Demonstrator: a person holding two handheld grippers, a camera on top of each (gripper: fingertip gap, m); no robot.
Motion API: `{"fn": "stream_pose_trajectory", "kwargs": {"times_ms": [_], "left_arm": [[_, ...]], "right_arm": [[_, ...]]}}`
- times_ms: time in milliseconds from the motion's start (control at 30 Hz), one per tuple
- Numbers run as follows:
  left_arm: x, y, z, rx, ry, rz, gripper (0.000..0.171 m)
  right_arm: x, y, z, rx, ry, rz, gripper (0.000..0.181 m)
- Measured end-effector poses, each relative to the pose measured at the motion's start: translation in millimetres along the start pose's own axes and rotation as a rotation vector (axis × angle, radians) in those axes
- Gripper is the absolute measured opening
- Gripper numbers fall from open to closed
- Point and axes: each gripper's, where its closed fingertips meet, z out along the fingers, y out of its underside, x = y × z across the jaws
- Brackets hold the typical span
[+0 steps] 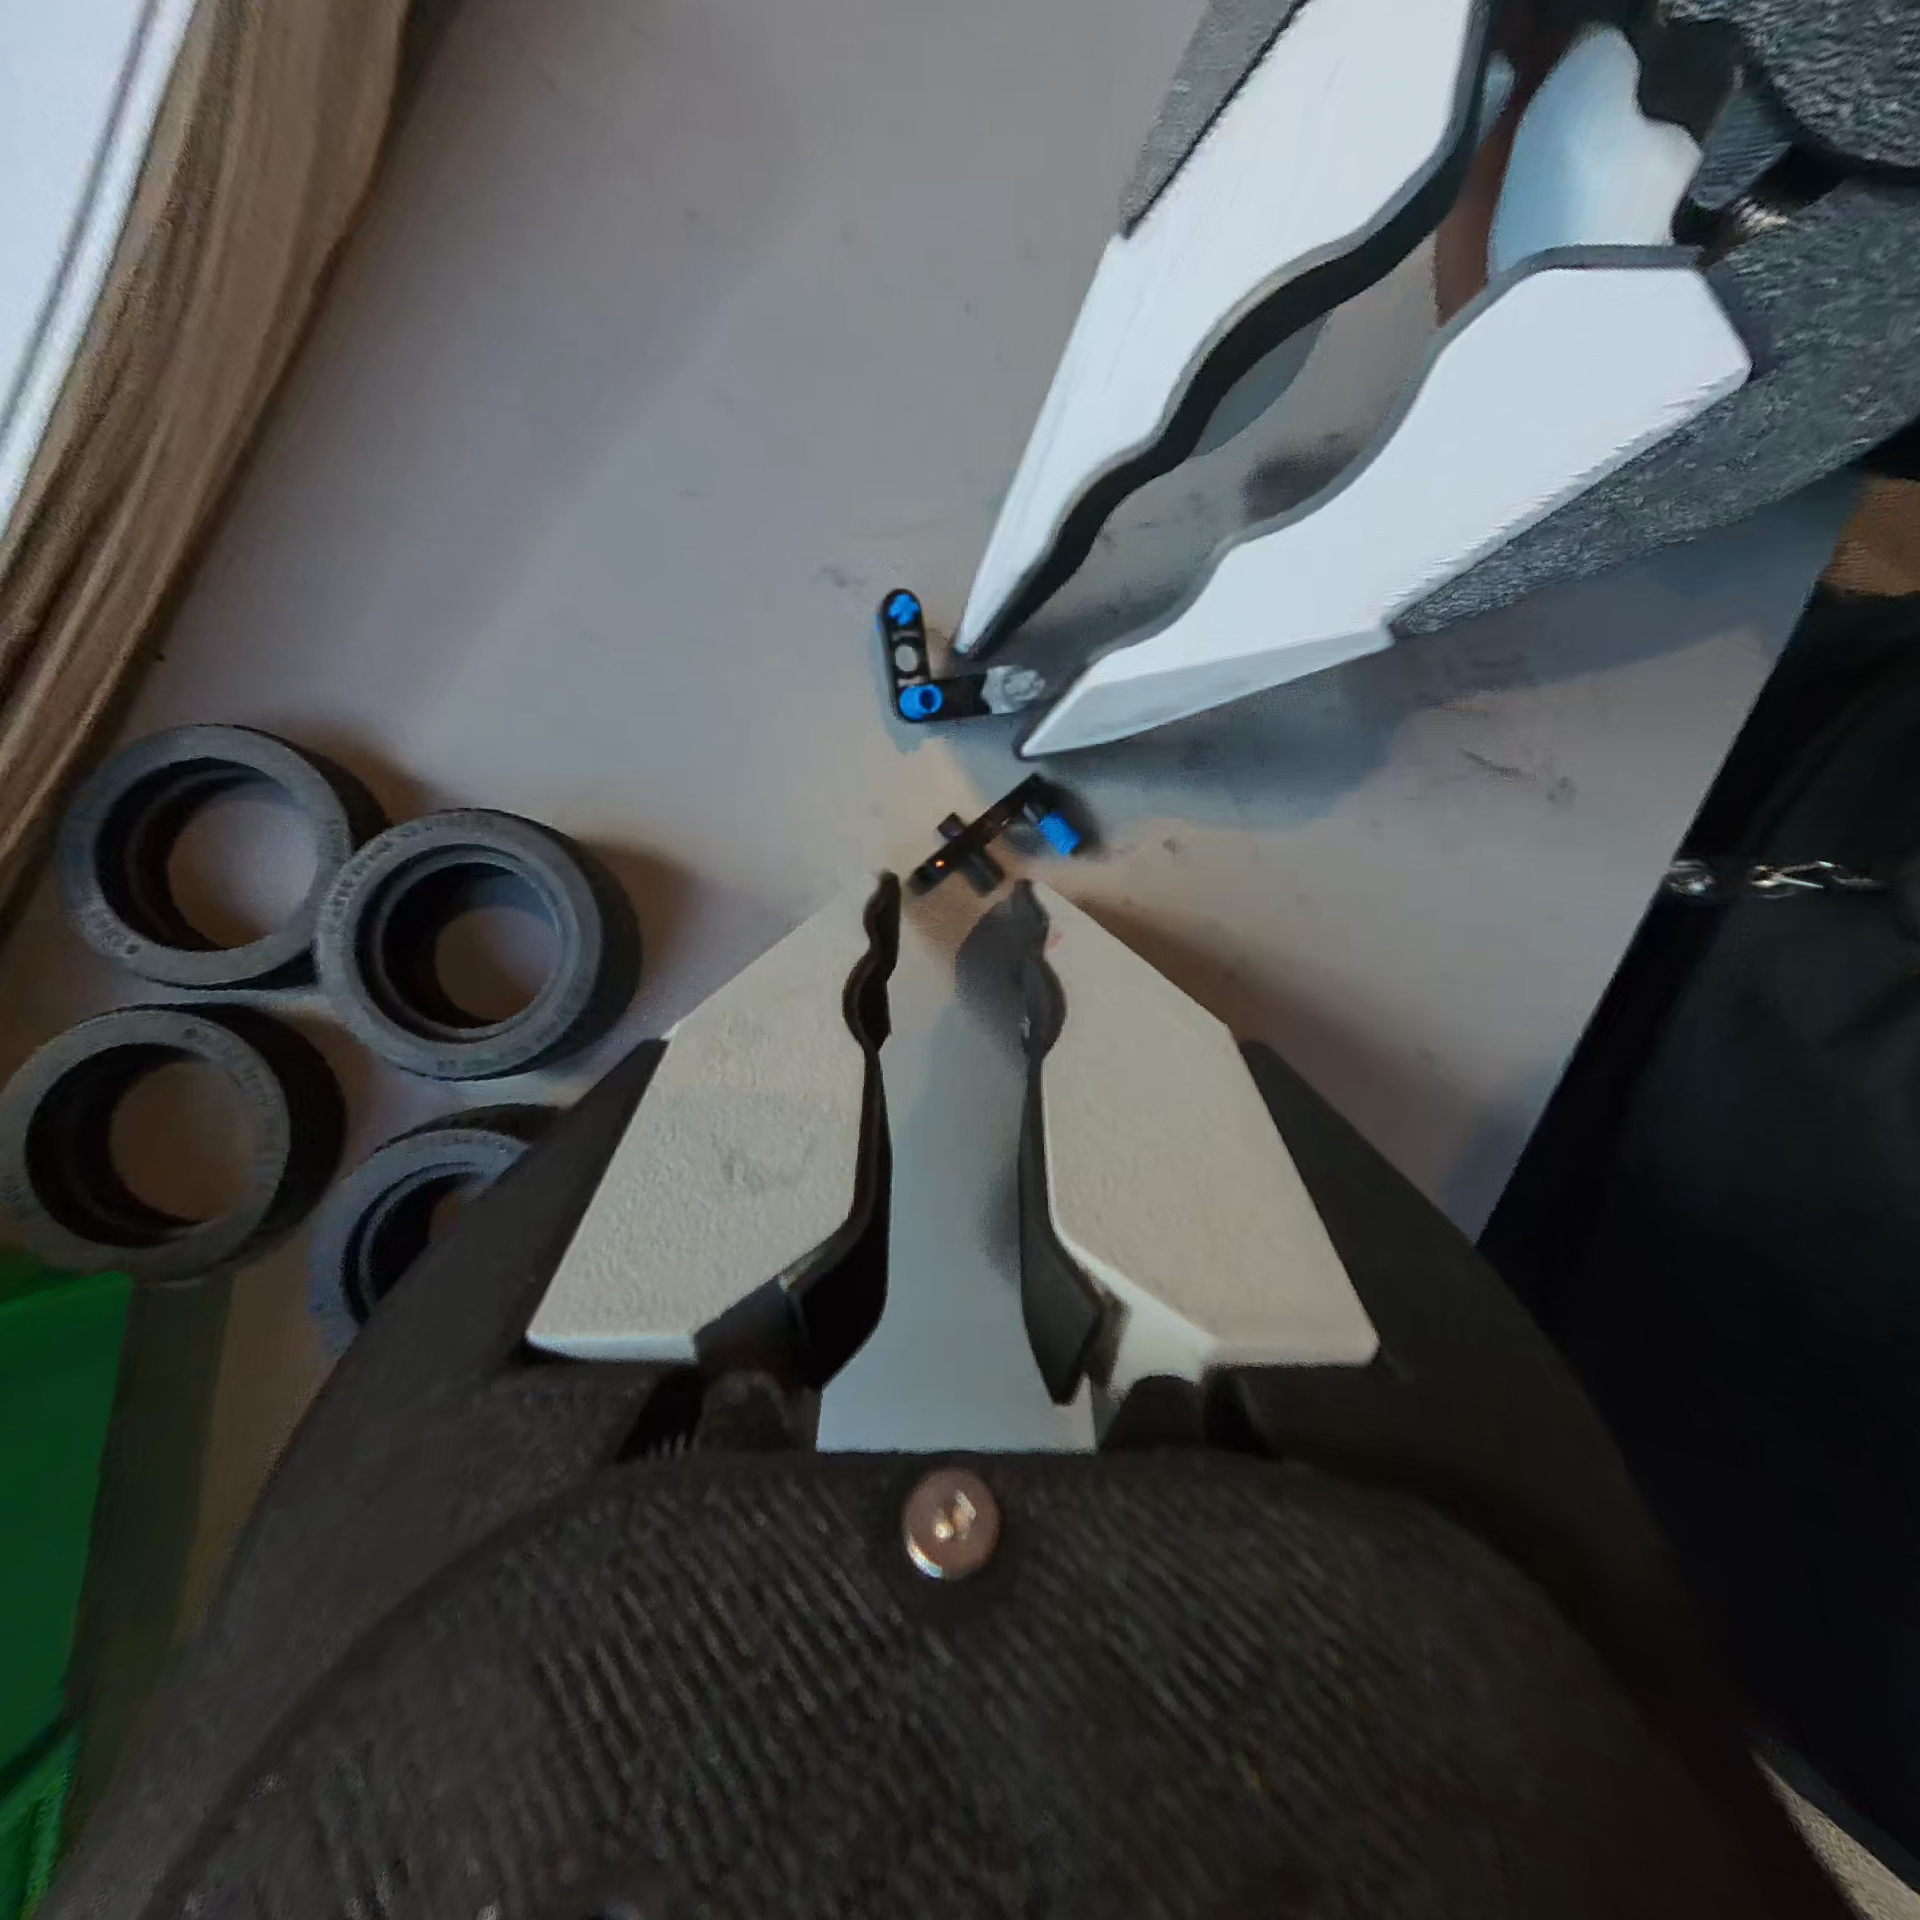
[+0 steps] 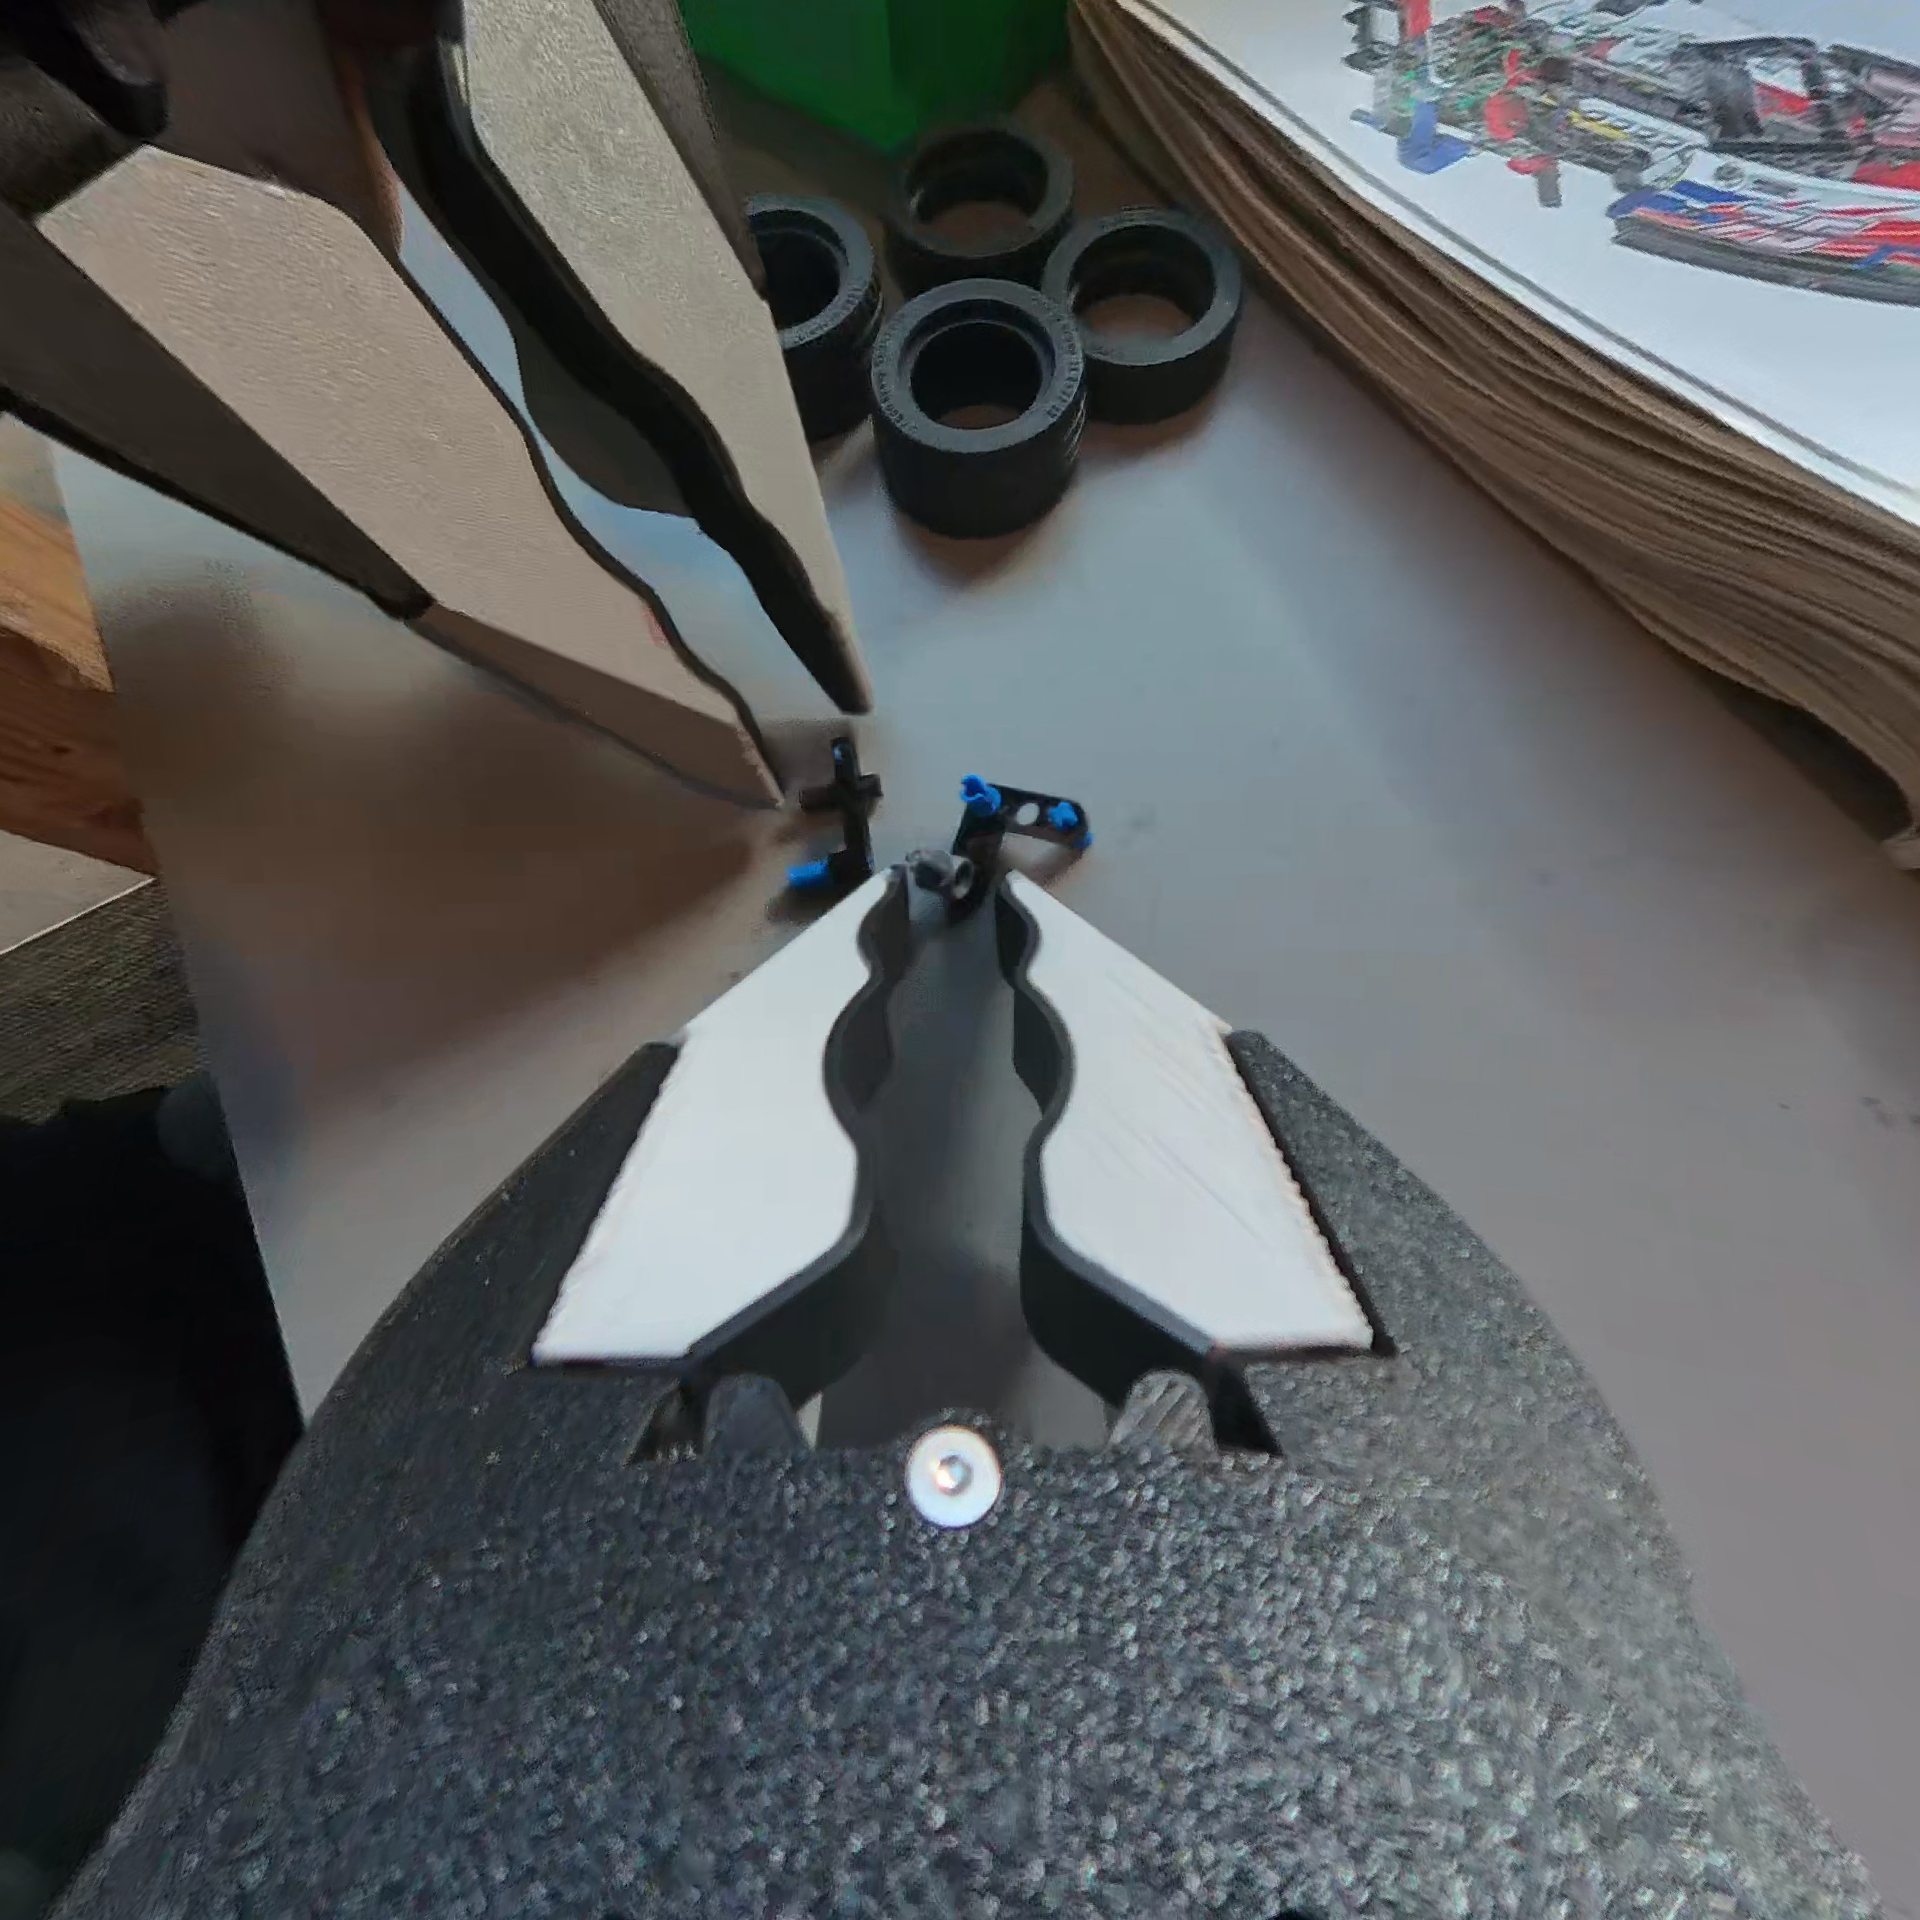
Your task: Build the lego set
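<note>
My right gripper is shut on one end of a small black L-shaped beam with blue pins, holding it just above the pale table. In the left wrist view that gripper comes in from the top right with the beam at its tips. My left gripper is open and empty. A small black axle piece with a blue pin lies on the table just beyond its fingertips. In the right wrist view the left gripper reaches in from the top left, next to that piece.
Several black tyres lie grouped on the table. A green box stands behind them. A thick instruction booklet lies to the right. A black bag sits past the table edge. Only a small space, under 4 cm, lies between the two pairs of fingers.
</note>
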Motion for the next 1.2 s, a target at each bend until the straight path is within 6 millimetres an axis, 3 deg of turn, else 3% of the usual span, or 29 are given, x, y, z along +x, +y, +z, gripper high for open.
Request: {"fn": "stream_pose_trajectory", "kwargs": {"times_ms": [200, 400, 567, 633, 867, 1000, 1200], "left_arm": [[7, 2, 0, 0.017, 0.037, -0.024, 0.019], [7, 8, -4, 0.032, 0.050, -0.022, 0.017], [17, 12, -4, 0.048, 0.071, -0.049, 0.008], [23, 15, -6, 0.059, 0.088, -0.062, 0.010], [8, 18, -14, 0.055, 0.002, -0.052, 0.016], [5, 14, -9, 0.052, 0.019, -0.058, 0.016], [17, 6, -1, 0.064, 0.060, -0.057, 0.016]], "right_arm": [[-9, 2, -2, -0.017, -0.074, 0.049, 0.030], [-21, 4, -4, -0.018, -0.126, 0.020, 0.027], [-38, -12, 5, 0.022, -0.228, -0.037, 0.028], [-44, -11, 0, 0.025, -0.270, -0.077, 0.028], [4, 0, -32, 0.017, -0.116, -0.174, 0.026], [21, 0, -21, -0.023, -0.110, -0.196, 0.033], [10, -1, 0, -0.041, -0.217, -0.208, 0.032]]}}
